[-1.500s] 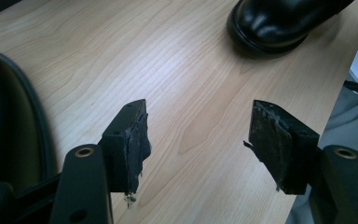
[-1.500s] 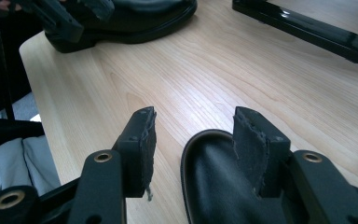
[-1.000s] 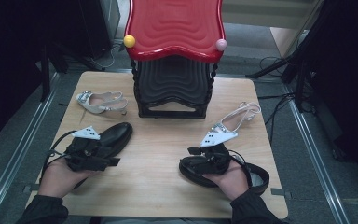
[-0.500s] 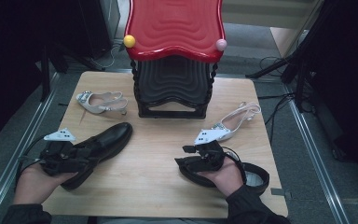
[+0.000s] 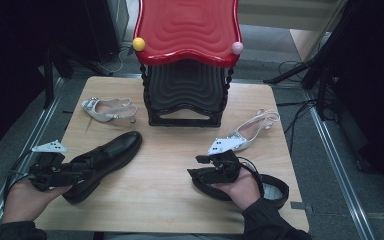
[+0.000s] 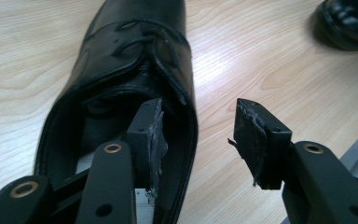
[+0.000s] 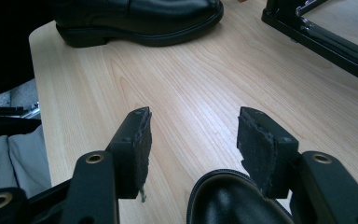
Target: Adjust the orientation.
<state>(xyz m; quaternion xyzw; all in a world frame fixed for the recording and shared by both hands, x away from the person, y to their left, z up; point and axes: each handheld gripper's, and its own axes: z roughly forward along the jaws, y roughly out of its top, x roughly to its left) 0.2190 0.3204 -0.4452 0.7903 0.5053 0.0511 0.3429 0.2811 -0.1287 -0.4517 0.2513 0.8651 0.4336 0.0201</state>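
- The black lace-up shoe lies on the left half of the bench, toe pointing toward the rack, heel at the near left edge.
- The left claw straddles that shoe's heel collar: one jaw is inside the opening, the other outside the wall. Its jaws have just been closing, but a gap shows between the outer pad and the leather, so it is spread around the collar rather than pinching it.
- The second black shoe sits at the near right of the bench, partly under the person's right hand.
- The right claw is spread with nothing between its jaws; that shoe's toe cap shows just below them, and bare wood lies ahead.
- Farther back, a pale slingback shoe lies left of the rack and a white strappy heel right of it.
- The tiered shoe rack, red on top with black shelves below, stands at the far middle.
- Judged progress: early. All four shoes are on the bench, no shelf visibly holds one, and the first grasp is not yet complete.
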